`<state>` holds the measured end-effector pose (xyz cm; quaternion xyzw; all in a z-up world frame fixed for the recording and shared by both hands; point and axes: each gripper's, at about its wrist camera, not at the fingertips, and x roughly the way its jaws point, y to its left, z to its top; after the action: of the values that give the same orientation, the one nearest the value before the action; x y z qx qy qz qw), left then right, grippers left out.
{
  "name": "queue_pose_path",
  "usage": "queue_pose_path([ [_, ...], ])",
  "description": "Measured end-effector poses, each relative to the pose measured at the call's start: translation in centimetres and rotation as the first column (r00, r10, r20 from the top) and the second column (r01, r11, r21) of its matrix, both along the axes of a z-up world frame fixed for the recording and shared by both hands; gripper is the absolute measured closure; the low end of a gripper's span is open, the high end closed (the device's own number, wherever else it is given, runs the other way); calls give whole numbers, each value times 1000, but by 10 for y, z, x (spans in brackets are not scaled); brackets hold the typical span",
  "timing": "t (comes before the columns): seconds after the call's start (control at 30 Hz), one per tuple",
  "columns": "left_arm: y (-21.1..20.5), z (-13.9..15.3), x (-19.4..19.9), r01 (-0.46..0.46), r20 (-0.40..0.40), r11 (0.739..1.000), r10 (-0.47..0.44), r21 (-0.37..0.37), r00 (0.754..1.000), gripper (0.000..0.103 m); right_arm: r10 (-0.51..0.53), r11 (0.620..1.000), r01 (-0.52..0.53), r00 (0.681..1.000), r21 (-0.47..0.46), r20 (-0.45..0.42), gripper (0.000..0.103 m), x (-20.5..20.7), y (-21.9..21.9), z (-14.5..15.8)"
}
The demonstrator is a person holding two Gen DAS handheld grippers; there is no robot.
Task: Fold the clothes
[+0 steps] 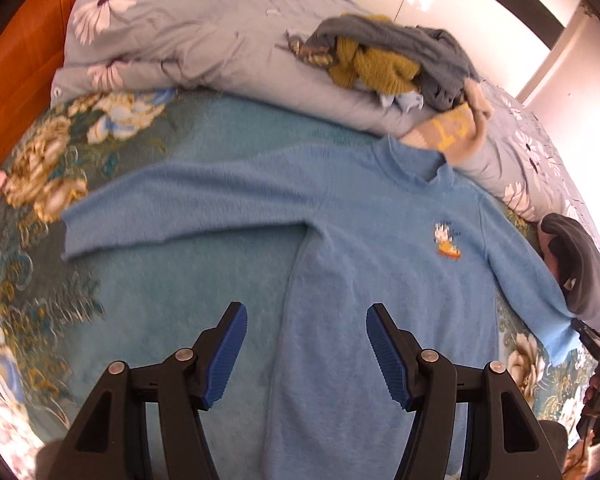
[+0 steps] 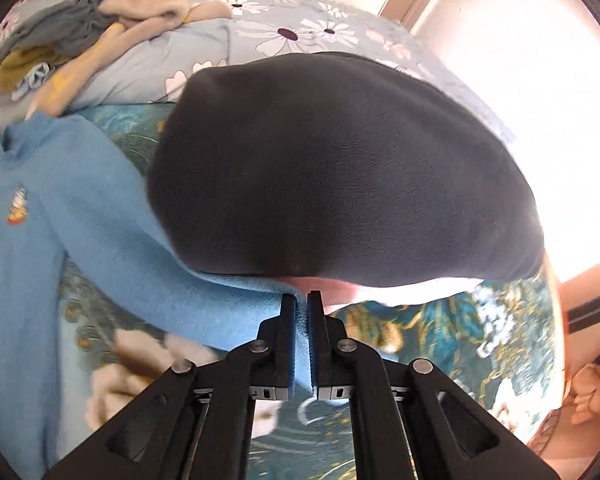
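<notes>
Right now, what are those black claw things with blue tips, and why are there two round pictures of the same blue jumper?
Those claws are grippers, tongs a person holds in each hand. A camera sits on each one, so you get two pictures. The left gripper is open, above a light blue sweater spread flat on a flowery bedspread. The right gripper is pinched shut on the end of that sweater's sleeve, beside a dark folded garment. A heap of unfolded clothes waits on the daisy-print quilt.
</notes>
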<state>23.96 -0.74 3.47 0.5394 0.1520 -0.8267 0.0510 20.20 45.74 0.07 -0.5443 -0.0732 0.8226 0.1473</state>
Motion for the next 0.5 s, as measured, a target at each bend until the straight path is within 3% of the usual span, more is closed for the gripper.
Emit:
queue_pose_path([
  [0.07,3,-10,6,2,24,1000,-2,0,1000,37,17,1000,-17,1000,-3,-1,85,2,-5,6],
  [0.1,4,-16,10,3,35,1000,-3,2,999,37,24,1000,-24,1000,4,-9,74,5,-9,13],
  [0.17,6,-29,18,-1,58,1000,0,12,998,37,30,999,-31,998,-16,-54,72,17,-22,29],
  [0.27,7,-47,28,-21,93,999,17,41,996,37,91,977,-102,994,-186,-67,72,35,-56,38],
  [0.33,8,-57,33,-31,112,998,24,61,993,37,151,916,-132,988,-380,20,72,43,-81,18],
  [0.37,9,-61,36,-28,118,997,20,66,993,37,165,893,-121,984,-433,66,72,47,-92,4],
  [0.5,10,-68,48,-15,120,999,9,52,993,37,175,891,-68,964,-449,202,78,63,-124,-41],
])
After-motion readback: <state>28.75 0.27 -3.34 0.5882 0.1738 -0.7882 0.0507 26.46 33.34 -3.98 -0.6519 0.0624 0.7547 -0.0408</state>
